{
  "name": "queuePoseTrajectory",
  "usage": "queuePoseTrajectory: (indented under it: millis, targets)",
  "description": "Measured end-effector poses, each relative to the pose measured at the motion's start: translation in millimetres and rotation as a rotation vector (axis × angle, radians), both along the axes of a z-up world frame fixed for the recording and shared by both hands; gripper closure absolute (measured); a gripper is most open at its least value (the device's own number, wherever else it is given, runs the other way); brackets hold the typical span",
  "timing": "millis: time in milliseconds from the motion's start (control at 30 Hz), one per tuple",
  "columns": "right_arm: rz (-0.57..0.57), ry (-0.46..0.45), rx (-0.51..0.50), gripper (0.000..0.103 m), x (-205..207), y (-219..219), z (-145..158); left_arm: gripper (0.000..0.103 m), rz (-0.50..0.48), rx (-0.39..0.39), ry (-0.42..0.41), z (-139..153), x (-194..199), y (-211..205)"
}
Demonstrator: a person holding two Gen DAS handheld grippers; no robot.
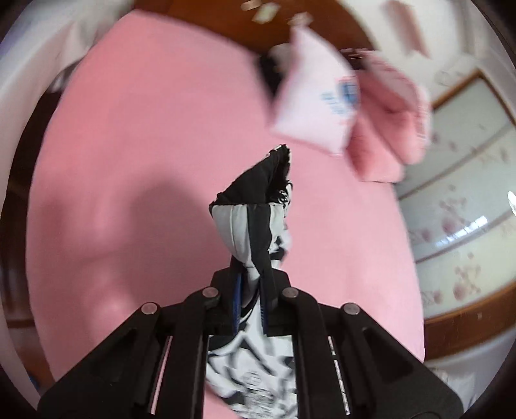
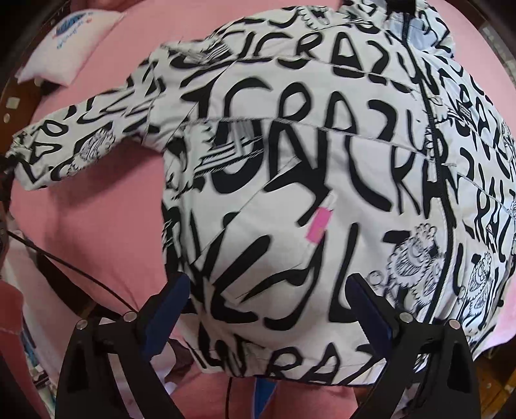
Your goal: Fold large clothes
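A large white jacket with black lettering (image 2: 290,167) lies spread front-up on the pink bed (image 2: 106,64), zip running down its right side and one sleeve (image 2: 74,145) stretched out to the left. My right gripper (image 2: 267,309) is open, its blue-padded fingers (image 2: 167,306) straddling the jacket's near hem just above the fabric. In the left wrist view, my left gripper (image 1: 251,303) is shut on a bunched black-and-white part of the jacket (image 1: 254,206), held lifted above the bed (image 1: 145,145).
A white pillow with blue print (image 1: 316,93) and a folded pink blanket (image 1: 390,129) sit at the head of the bed. The same pillow shows in the right wrist view (image 2: 67,48). A wooden headboard (image 1: 219,16) and a wardrobe (image 1: 467,193) border the bed. A black cable (image 2: 80,270) hangs nearby.
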State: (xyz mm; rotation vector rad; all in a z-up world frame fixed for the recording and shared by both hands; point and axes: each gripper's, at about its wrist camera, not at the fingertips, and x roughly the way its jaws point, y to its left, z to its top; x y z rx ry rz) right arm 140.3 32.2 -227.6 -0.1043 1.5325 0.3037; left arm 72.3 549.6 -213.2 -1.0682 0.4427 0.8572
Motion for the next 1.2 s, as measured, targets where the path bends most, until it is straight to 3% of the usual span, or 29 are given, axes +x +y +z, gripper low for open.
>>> queuePoseTrajectory:
  millis: [233,333,567,667,900,1033,1133,1200]
  targets:
    - [-0.110,-0.054,0.119,0.008,30,-81,27,0.097,-0.213,0.157,-0.153,81,76,-94]
    - [-0.176,-0.077,0.165,0.018,37,-115,38,0.097,-0.300,0.224,-0.142,105,120,-143]
    - [-0.328,-0.136,0.181,0.018,49,-203,49,0.097,-0.557,0.282,-0.087,125,219,-286]
    - [-0.386,-0.144,0.181,0.018,51,-239,51,0.097,-0.656,0.288,-0.037,114,245,-371]
    - [-0.524,-0.129,0.143,0.018,47,-297,39,0.097,-0.923,0.296,0.135,46,311,-496]
    - [-0.566,-0.137,0.127,0.018,51,-317,35,0.097,-1.089,0.179,0.276,-21,331,-539]
    - [-0.586,-0.142,0.126,0.018,59,-327,32,0.094,-1.166,0.149,0.377,-58,340,-523]
    - [-0.589,-0.149,0.137,0.018,64,-329,30,0.085,-1.235,0.123,0.454,-75,341,-530]
